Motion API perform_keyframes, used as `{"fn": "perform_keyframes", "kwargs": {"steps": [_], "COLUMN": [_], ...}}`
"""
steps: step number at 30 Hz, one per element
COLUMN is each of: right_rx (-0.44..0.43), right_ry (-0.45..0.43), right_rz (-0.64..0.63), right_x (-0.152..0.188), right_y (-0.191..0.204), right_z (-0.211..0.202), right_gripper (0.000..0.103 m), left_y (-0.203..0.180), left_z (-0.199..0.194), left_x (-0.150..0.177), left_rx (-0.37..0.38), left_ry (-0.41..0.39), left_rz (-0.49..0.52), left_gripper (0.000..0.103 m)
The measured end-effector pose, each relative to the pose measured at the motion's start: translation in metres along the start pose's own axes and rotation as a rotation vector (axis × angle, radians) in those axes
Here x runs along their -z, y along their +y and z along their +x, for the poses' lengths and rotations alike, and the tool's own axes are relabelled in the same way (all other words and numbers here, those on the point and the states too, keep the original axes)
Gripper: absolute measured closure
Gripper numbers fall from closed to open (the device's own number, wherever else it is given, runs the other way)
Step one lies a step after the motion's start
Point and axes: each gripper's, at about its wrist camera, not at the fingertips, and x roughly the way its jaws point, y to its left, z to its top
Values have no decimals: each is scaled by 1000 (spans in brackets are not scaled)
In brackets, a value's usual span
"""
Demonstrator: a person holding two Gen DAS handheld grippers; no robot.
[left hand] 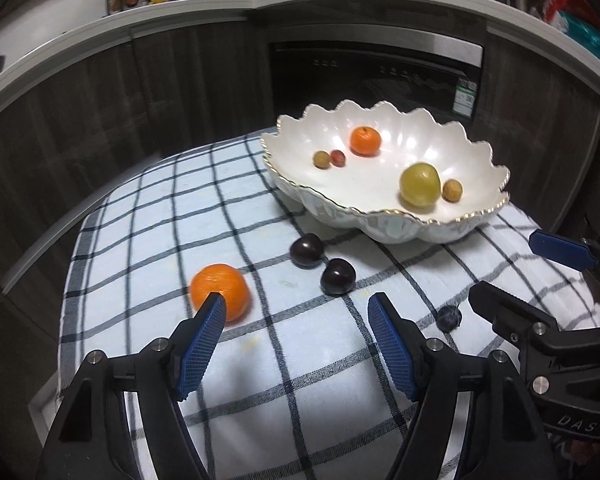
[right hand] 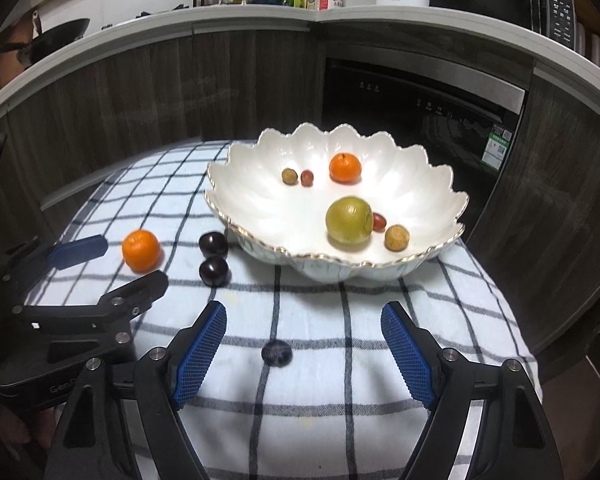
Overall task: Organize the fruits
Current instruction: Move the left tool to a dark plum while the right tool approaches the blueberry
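Observation:
A white scalloped bowl (left hand: 476, 222) (right hand: 236, 208) stands at the back of the checked cloth. It holds an orange (left hand: 365, 141) (right hand: 344, 167), a green fruit (left hand: 419, 183) (right hand: 348, 220) and several small fruits. On the cloth lie an orange (left hand: 219, 297) (right hand: 140, 250), two dark plums (left hand: 307, 250) (left hand: 337, 276) (right hand: 213, 243) (right hand: 214, 271) and a small dark grape (left hand: 449, 315) (right hand: 276, 353). My left gripper (left hand: 298, 306) is open and empty, its left finger just in front of the loose orange. My right gripper (right hand: 304, 316) is open and empty, the grape lying between its fingers.
The checked cloth (left hand: 148, 216) (right hand: 380, 340) covers a small table with drops at its edges. Dark cabinets, an oven (right hand: 428, 104) and a countertop with bottles stand behind. Each gripper shows at the side of the other's view.

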Motion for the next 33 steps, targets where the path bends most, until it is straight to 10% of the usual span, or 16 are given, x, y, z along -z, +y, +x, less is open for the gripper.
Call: {"fn": "perform_keyframes", "kwargs": {"steps": [33], "right_rx": [-96], "right_ry": [132], "right_rz": [6], "right_x": [24], "right_y": [3], "right_z": [42], "right_gripper": [56], "left_y": [-25], "left_z": [60], "left_x": [-9], "left_rx": [120], "left_ry": [72], "left_rz": [199], "left_gripper": [54]}}
